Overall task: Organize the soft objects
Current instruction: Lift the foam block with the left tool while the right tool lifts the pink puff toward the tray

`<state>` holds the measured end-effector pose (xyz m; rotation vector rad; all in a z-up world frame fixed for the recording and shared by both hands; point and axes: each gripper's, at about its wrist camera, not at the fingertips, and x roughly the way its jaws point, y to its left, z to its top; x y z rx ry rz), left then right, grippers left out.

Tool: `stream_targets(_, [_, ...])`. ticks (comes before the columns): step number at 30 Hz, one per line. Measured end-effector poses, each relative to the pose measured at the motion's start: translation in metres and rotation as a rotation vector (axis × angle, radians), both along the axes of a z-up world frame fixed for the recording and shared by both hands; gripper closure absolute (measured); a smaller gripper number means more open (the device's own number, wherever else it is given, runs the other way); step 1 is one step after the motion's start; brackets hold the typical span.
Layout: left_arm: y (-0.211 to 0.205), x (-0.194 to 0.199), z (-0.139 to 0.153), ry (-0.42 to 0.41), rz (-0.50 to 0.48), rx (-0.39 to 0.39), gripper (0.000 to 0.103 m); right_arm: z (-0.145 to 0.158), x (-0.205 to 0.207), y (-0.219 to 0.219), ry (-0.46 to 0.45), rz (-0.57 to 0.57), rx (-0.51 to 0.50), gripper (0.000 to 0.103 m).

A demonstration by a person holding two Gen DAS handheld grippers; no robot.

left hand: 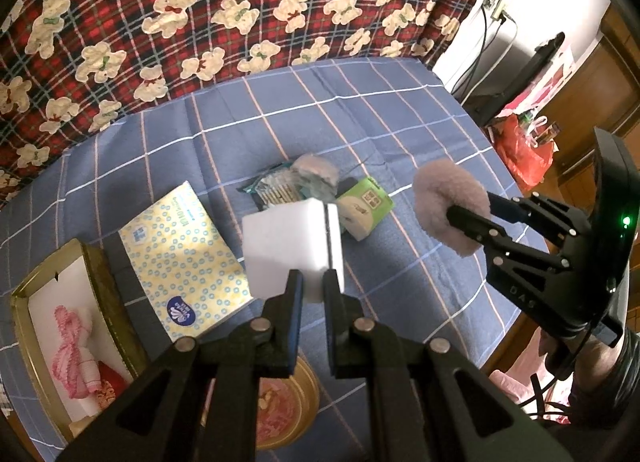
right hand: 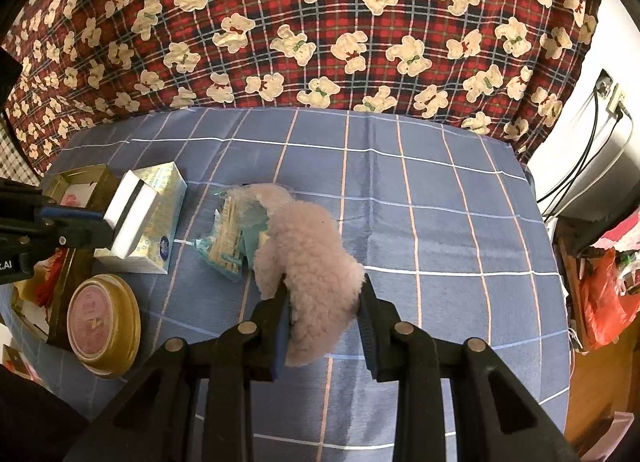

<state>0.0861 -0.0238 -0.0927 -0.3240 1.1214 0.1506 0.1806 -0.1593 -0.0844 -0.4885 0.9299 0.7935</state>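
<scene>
My left gripper (left hand: 313,282) is shut on a white sponge block with a dark stripe (left hand: 294,246), held above the blue checked table (left hand: 400,134); it also shows in the right wrist view (right hand: 132,214). My right gripper (right hand: 324,302) is shut on a fluffy pale pink scrunchie (right hand: 312,274), held above the table; it also shows in the left wrist view (left hand: 452,208). A second fluffy piece (left hand: 314,168) lies on a clear packet (left hand: 276,188) at the table's middle. A gold rectangular tin (left hand: 104,274) at the left holds pink knitted cloth (left hand: 74,346).
A yellow dotted tissue pack (left hand: 180,262) lies beside the gold tin. A small green tissue pack (left hand: 364,208) lies near the packet. A round gold tin (right hand: 102,320) stands at the front left. A bear-print plaid cloth (right hand: 320,22) hangs behind. Red bags (right hand: 604,298) are right of the table.
</scene>
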Motion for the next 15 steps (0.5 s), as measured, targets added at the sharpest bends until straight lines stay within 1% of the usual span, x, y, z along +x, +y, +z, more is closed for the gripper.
stream_targets(15, [0.008,-0.011,0.008,-0.027,0.012,0.012,0.096,0.007,-0.009,0.013,-0.021,0.016,0.007,0.071])
